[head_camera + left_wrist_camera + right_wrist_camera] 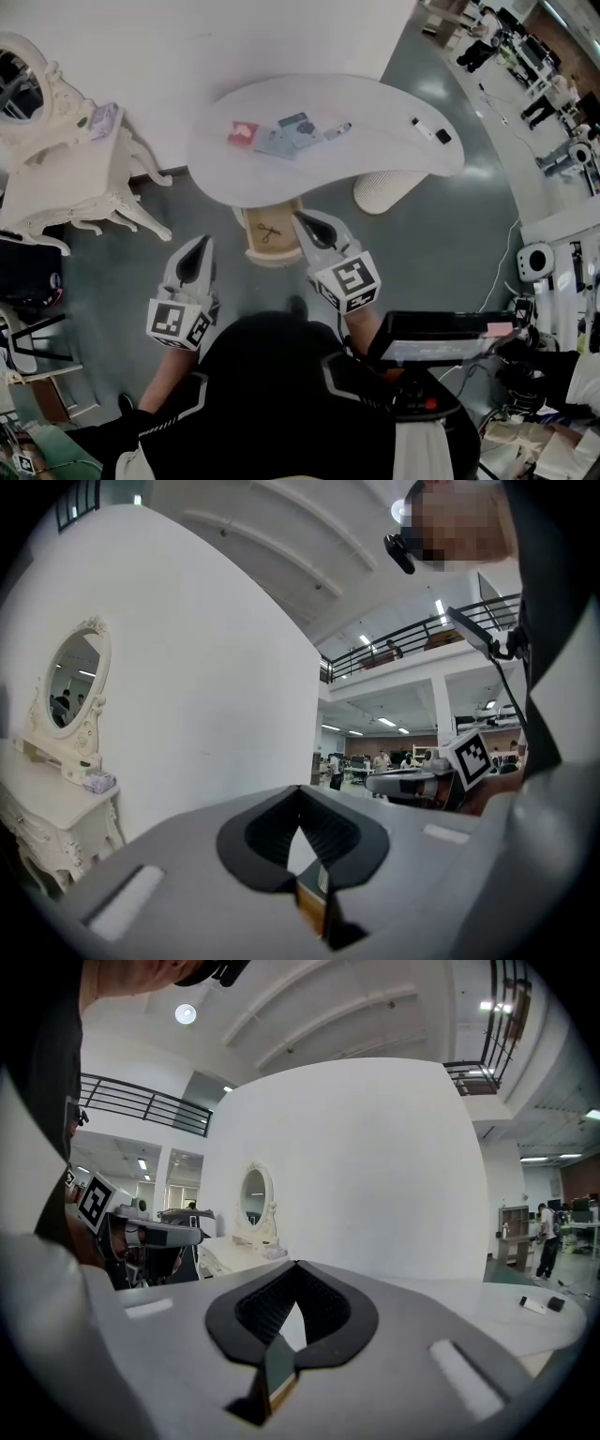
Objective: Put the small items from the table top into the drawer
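Small items lie on the white curved table: a red packet, grey-blue cards, a pen-like stick, and farther right a white piece beside a black one. Below the table's front edge an open wooden drawer holds scissors. My left gripper hovers over the floor left of the drawer, shut and empty. My right gripper is shut and empty, its tip at the drawer's right edge.
A white ornate vanity with an oval mirror stands at the left, by a black chair. The table's ribbed white pedestal is right of the drawer. Equipment and cables crowd the right side.
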`<state>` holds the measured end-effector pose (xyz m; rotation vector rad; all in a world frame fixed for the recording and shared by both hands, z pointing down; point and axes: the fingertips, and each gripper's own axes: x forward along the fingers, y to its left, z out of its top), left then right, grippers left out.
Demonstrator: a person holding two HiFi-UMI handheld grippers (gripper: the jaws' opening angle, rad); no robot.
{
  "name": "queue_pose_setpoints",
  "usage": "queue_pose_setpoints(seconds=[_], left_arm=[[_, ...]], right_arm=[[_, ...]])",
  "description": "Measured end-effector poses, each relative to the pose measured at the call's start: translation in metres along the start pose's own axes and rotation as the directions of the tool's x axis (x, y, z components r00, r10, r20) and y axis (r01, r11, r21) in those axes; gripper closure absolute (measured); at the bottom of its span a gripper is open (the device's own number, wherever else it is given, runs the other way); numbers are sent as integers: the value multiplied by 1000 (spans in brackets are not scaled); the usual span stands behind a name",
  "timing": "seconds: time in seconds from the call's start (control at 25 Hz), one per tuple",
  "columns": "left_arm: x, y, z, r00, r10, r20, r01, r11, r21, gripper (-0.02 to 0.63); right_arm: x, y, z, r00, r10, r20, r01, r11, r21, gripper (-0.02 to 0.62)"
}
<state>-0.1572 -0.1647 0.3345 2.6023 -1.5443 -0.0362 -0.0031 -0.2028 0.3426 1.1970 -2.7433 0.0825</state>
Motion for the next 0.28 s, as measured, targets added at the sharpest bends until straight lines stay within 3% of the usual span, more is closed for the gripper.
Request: queue_pose_setpoints(seconds=[0.28], left_arm=[[1, -2, 0, 1000, 1, 6, -1, 1000, 10, 606]], right_arm=[[0, -6, -1, 1000, -11, 2, 11, 1000, 0, 595]])
